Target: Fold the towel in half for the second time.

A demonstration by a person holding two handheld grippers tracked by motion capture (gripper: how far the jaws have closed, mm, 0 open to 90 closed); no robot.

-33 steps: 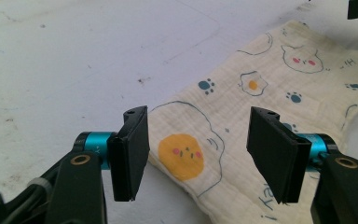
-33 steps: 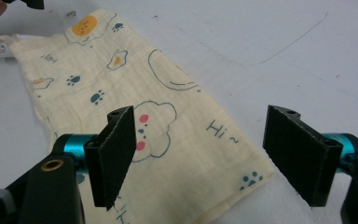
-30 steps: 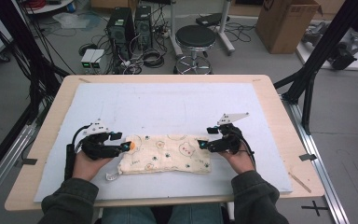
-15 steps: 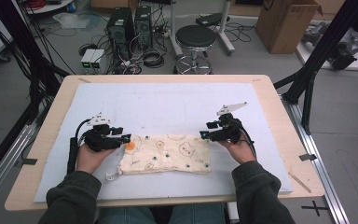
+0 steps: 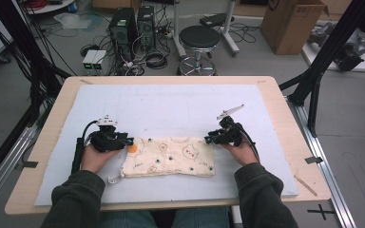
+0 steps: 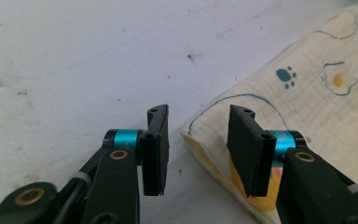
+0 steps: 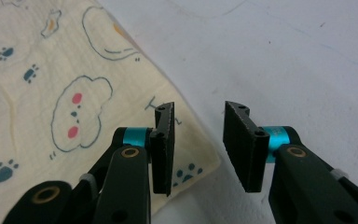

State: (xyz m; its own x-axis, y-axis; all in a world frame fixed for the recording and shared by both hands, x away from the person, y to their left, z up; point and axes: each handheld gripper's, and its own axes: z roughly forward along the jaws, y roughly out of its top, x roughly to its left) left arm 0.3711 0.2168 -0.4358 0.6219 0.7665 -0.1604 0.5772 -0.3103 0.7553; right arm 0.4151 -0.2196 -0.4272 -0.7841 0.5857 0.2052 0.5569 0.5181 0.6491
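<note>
Two grippers stood open: the left gripper (image 6: 198, 151) straddled the near-left corner of the folded cloth (image 5: 170, 156), the right gripper (image 7: 199, 149) its far-right corner. That cloth lay flat on the white surface (image 5: 171, 104). Pinching both corners evenly, all layers caught, would probably serve best.

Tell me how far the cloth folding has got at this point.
Done: the cream cotton cloth with bear and paw prints lies as a neat rectangle on the white foam mat; its edge in the left gripper view looks doubled, suggesting a fold.
In hand: nothing. The left tongs and right tongs are open at its far corners, gripping nothing.
Left: probably grasping those corners for another fold.
</note>
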